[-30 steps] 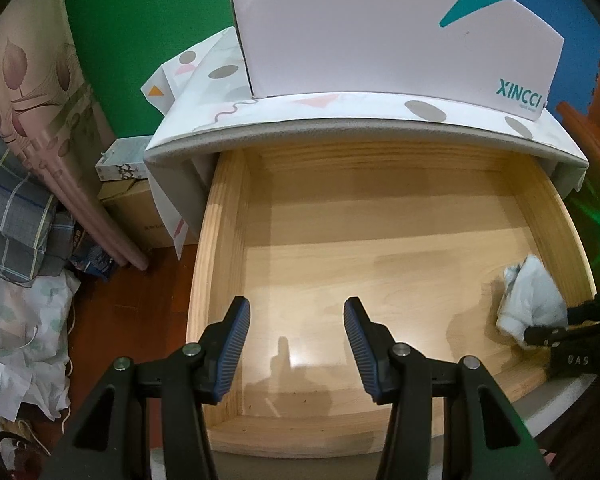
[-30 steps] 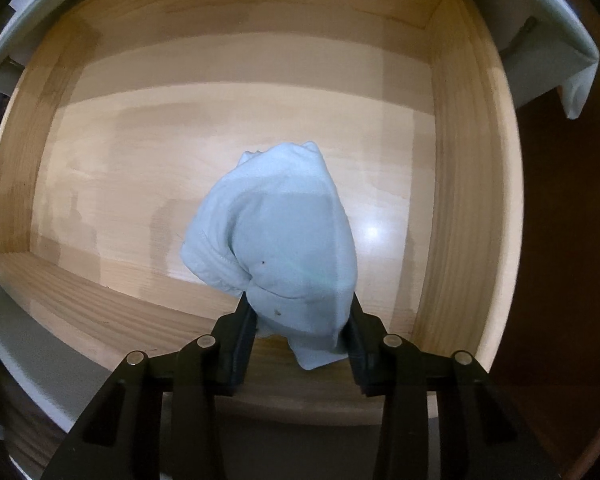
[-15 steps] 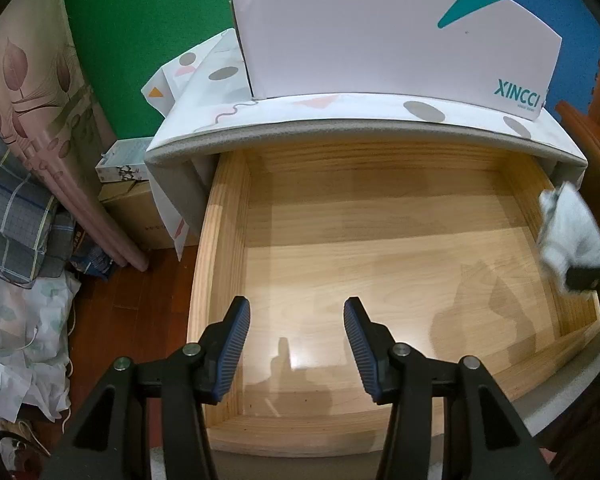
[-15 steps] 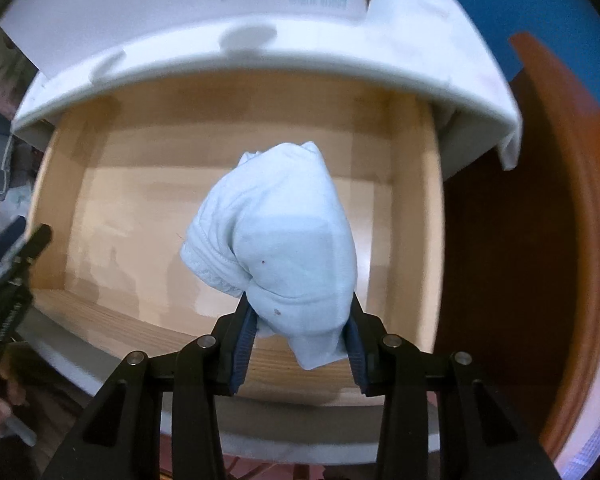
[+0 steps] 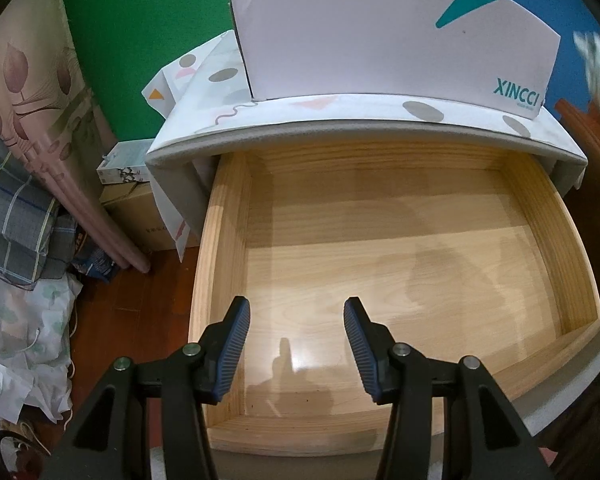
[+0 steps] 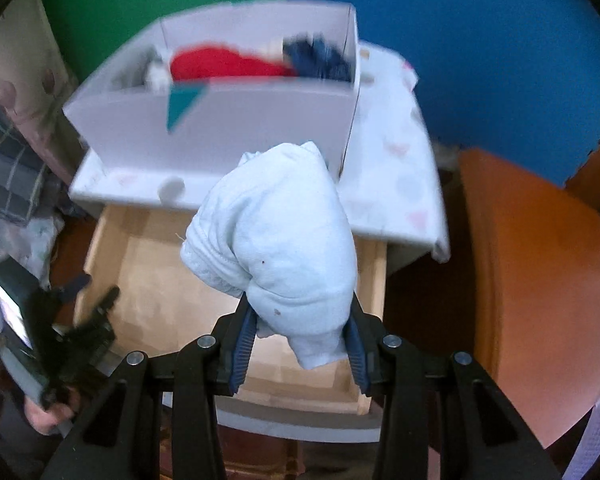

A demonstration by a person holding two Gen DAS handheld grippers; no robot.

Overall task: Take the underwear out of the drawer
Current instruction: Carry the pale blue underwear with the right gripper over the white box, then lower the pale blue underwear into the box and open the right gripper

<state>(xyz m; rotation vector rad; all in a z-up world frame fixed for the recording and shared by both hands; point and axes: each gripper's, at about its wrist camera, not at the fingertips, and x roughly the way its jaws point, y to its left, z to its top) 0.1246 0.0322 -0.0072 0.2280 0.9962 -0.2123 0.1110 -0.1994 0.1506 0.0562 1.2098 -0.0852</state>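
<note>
Underwear (image 6: pixel 276 240) pinched between right gripper (image 6: pixel 300 344) fingers, centre frame, above drawer (image 6: pixel 148 280); best kept firm, carried clear. Left gripper (image 5: pixel 296 344) fingers spread, empty.

Black plastic left claw (image 5: pixel 296 344), ribbed blue pads (image 5: pixel 232 346), silver screws, right claw (image 6: pixel 300 344) built alike

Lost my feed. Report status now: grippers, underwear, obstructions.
Right gripper shut on pale blue underwear, held above the drawer. Left gripper open, empty, over the drawer. Nothing in the way.
</note>
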